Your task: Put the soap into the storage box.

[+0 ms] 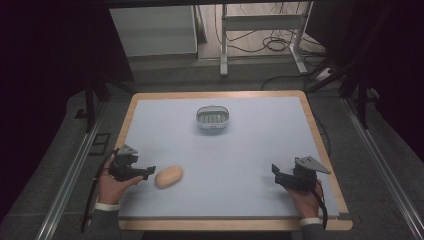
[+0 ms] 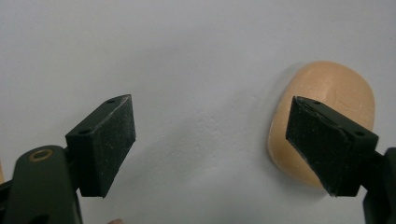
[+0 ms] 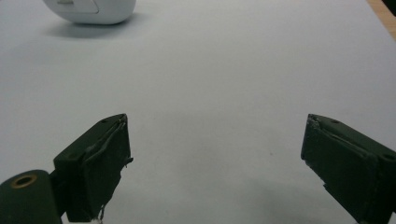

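High view: smooth, rounded tan soap bar (image 1: 169, 176) lies lower left on the pale blue mat (image 1: 240, 150), just beside the wide-open left gripper (image 1: 145, 172); right gripper (image 1: 276, 175) gapes wide, lower right.

— What is sitting ahead of you on the far half of the board?

— You are looking at a small white oval plastic dish with a ribbed grey insert (image 1: 213, 118). It is resting upright on the pale blue flat mat (image 1: 235, 150), and it is peeking in at the top left of the right gripper view (image 3: 88, 11).

— And around the mat?

— A light wooden tabletop rim (image 1: 215, 94) is framing it. Beyond it, a white metal stand (image 1: 223, 45) is standing on the floor, black cables (image 1: 272, 45) are trailing between its legs, and a white box-shaped cabinet (image 1: 152, 32) is sitting to their left.
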A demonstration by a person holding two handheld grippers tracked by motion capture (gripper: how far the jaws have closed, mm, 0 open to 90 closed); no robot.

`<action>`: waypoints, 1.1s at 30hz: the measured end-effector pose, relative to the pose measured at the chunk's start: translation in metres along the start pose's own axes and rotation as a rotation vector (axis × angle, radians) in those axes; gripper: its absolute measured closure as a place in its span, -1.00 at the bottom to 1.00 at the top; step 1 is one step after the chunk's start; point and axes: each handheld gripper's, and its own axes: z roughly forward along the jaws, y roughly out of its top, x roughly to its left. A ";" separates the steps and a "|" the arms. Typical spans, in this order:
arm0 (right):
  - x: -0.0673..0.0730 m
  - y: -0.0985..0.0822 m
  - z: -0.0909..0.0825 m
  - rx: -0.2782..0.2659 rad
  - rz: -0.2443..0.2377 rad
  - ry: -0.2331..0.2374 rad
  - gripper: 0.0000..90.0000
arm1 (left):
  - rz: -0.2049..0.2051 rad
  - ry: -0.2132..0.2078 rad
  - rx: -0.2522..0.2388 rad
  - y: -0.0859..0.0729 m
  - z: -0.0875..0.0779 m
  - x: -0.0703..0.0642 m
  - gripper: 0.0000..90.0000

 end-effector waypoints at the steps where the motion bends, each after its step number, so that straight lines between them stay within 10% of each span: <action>1: 0.000 0.000 -0.001 -0.006 0.006 0.000 -0.81 | 0.000 0.002 0.003 0.000 0.000 -0.001 -0.65; 33: -0.003 0.000 -0.001 -0.005 0.014 0.028 -0.81 | 0.139 -0.051 0.050 0.037 -0.019 -0.027 -0.60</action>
